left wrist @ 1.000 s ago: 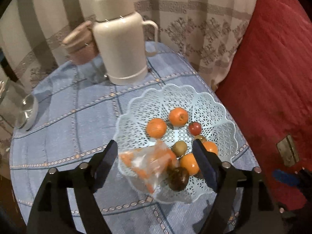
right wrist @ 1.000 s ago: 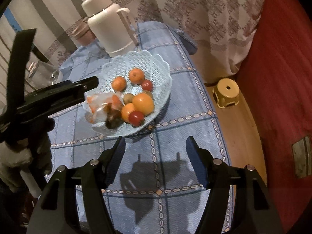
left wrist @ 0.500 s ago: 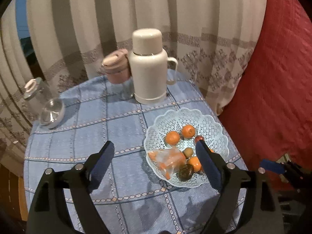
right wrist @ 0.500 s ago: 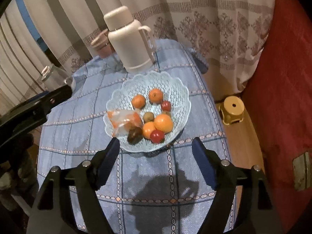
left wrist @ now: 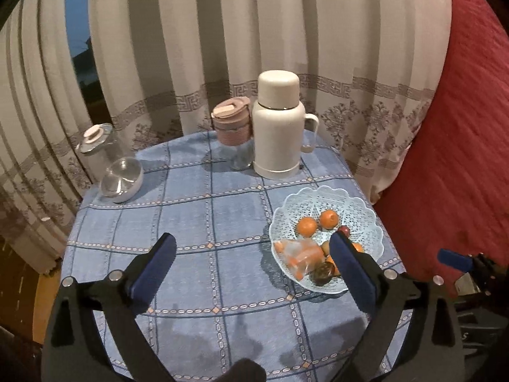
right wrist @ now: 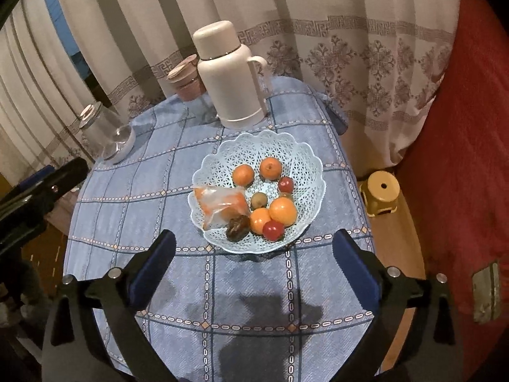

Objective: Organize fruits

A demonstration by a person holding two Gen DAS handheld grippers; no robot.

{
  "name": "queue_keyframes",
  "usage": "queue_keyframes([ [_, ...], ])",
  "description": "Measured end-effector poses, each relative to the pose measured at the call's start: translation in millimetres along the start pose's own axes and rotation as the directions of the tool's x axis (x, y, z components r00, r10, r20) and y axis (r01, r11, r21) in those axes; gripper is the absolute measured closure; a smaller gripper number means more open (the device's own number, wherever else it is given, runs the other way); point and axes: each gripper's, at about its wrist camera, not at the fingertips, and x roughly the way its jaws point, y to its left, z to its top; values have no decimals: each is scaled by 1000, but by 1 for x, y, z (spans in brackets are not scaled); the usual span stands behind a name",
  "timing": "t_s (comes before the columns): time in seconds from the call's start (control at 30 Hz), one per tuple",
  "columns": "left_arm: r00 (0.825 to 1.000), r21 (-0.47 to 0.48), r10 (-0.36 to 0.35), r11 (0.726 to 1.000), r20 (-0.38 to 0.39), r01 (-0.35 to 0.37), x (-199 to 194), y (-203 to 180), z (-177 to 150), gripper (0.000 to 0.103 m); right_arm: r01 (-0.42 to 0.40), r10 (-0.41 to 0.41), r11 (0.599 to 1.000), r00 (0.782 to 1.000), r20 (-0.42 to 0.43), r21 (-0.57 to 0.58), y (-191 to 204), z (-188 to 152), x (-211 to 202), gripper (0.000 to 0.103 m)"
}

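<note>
Left to right on the worktop (right wrist: 178,273), blue checked cloth: glass jar (left wrist: 98,146) with a clear lid (left wrist: 121,180) leaning just beside it at the far left edge; then a pink cup (left wrist: 230,124) touching or nearly touching a white thermos (left wrist: 278,124) at the back, handle facing right; then the pale blue lattice basket (right wrist: 286,149) near the right edge. All fruit sits in the basket: a clear bag of orange pieces (right wrist: 222,205) on its left side, a dark brown fruit (right wrist: 237,224) touching the bag's near corner, two oranges (right wrist: 243,174) toward the back, a small red fruit (right wrist: 285,185) right of them, a small greenish fruit (right wrist: 258,200) in the middle, two more oranges and a red fruit (right wrist: 273,230) at the near rim. Left gripper (left wrist: 253,261) above the worktop, jaws wide and just been opening, nothing between them; its right finger overlaps the basket in left wrist view but doesn't touch it. Right gripper (right wrist: 254,256) hangs over the near side of the worktop, short of the basket, jaws wide too, also just been opening, empty. Right of the worktop: small yellow stool (right wrist: 381,195) on the floor, red quilted fabric (right wrist: 470,159) beyond. Curtain (left wrist: 254,31) behind everything.
</note>
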Motion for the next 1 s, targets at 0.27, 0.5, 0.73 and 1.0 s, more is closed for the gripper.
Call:
queue_keyframes([
  [0.27, 999, -16, 38, 999, 24, -37, -20, 8, -3, 7, 49, -46, 998, 997, 59, -45, 13, 5, -18, 3],
  [0.5, 998, 3, 58, 998, 34, -58, -32, 2, -4, 7, 96, -88, 993, 991, 103, -70, 17, 8, -35, 3],
  [0.73, 998, 30, 58, 998, 26, -59, -30, -7, -7, 7, 117, -109, 990, 989, 98, -77, 14, 7, -33, 3],
  [1.0, 998, 46, 56, 997, 0, -55, -21, -15, -10, 7, 122, -115, 989, 989, 92, -80, 13, 5, -29, 3],
])
